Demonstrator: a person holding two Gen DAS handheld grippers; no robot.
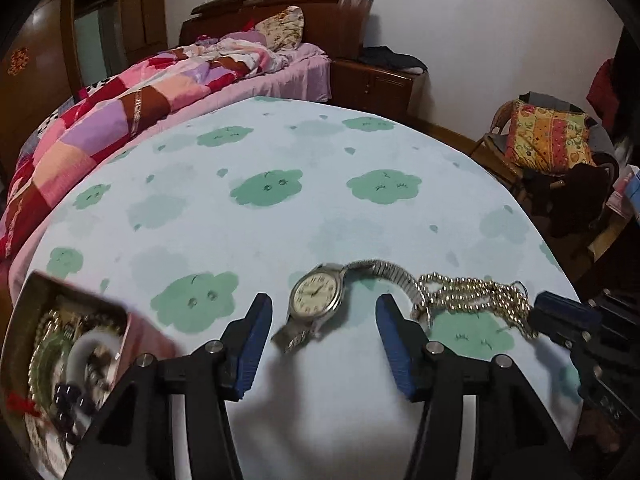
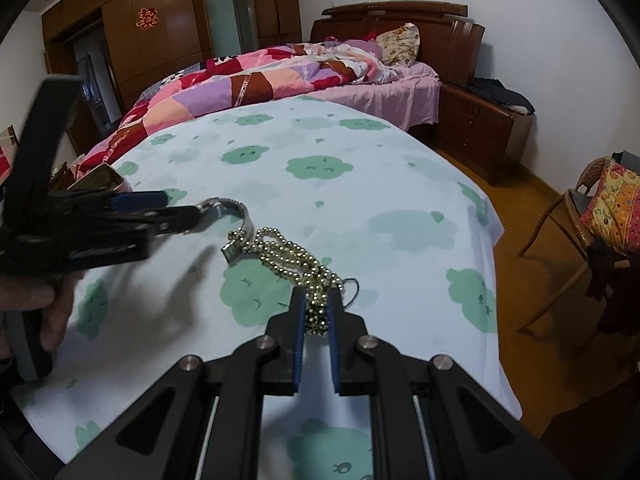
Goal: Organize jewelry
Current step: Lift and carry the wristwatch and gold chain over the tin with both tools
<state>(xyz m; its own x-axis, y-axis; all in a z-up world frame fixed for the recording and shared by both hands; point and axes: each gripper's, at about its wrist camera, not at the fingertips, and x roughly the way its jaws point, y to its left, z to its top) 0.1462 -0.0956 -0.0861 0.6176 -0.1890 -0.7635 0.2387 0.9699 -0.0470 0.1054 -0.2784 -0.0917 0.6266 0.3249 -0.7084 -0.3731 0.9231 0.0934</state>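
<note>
A silver watch [image 1: 316, 296] with a cream face and a metal stretch band lies on the cloud-print cloth [image 1: 280, 140]. It sits between the fingers of my left gripper [image 1: 323, 304], which is open, and neither blue pad touches it. A gold bead necklace [image 1: 472, 296] is tangled with the watch band's far end. My right gripper [image 2: 316, 296] is shut on one end of the necklace [image 2: 288, 252]. In the right wrist view the watch band [image 2: 236, 216] curls past my left gripper [image 2: 182, 206], with a hand below it.
An open tin box [image 1: 60, 340] holding beads and other jewelry sits at the table's left edge, also seen as the box [image 2: 104, 178]. Behind the table stands a bed [image 2: 280, 76] with a patchwork quilt. A wicker chair [image 2: 592, 216] and a wooden nightstand [image 2: 480, 128] are on the right.
</note>
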